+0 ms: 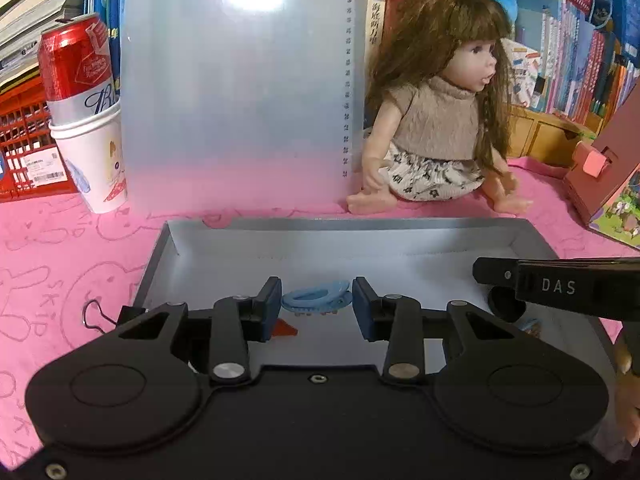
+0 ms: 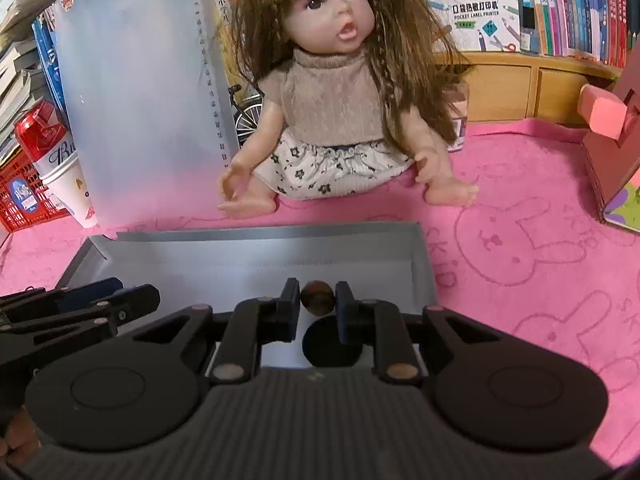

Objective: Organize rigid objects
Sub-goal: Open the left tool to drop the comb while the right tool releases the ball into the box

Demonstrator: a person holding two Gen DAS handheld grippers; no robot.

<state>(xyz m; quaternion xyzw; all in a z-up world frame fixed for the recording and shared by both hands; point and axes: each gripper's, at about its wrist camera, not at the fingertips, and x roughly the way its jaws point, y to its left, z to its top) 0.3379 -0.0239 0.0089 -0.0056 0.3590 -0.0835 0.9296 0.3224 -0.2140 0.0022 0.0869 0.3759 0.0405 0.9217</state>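
Observation:
My left gripper (image 1: 315, 303) is shut on a light blue hair claw clip (image 1: 316, 299), held just over the floor of a shallow grey box (image 1: 360, 225). In the right wrist view my right gripper (image 2: 317, 299) is shut on a small brown round object (image 2: 317, 298), above a black disc (image 2: 328, 344) lying in the same grey box (image 2: 260, 236). The right gripper (image 1: 486, 274) reaches in from the right in the left wrist view, over the black disc (image 1: 506, 303). An orange triangular piece (image 1: 286, 328) and another small blue item (image 1: 530, 324) lie in the box.
A doll (image 1: 436, 120) sits behind the box on the pink cloth (image 1: 60, 260). A frosted plastic board (image 1: 240, 88) leans at the back. A red can (image 1: 76, 68) stands in a white paper cup (image 1: 96, 164). A pink cardboard house (image 1: 608, 184) is at the right, books behind.

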